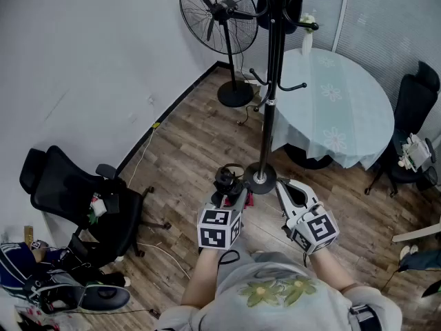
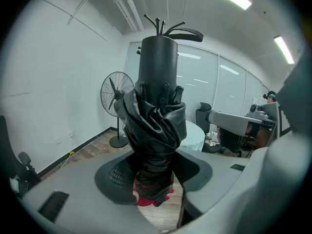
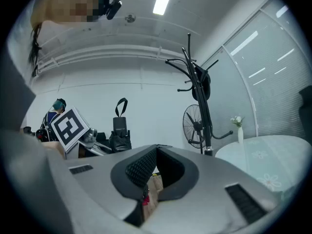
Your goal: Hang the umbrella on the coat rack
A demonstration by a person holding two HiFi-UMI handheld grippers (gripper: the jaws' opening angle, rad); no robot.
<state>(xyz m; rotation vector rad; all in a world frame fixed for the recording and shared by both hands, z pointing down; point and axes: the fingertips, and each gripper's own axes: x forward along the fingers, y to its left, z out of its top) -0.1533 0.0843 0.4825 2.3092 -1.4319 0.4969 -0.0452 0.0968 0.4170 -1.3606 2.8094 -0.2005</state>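
Umbrella (image 2: 157, 126) clamped in the down-tilted left claw (image 1: 233, 192); right claw (image 1: 282, 185) level, closed, empty.

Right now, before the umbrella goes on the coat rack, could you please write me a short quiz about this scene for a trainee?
1. Which thing do the jaws of the left gripper hold?
A. a folded black umbrella
B. a white vase
C. a shoe
2. True or false: the right gripper has something between its jaws.
3. Fill in: in the head view, just beyond the coat rack stands a black floor ____.
Key: 1 A. 2 false. 3 fan.
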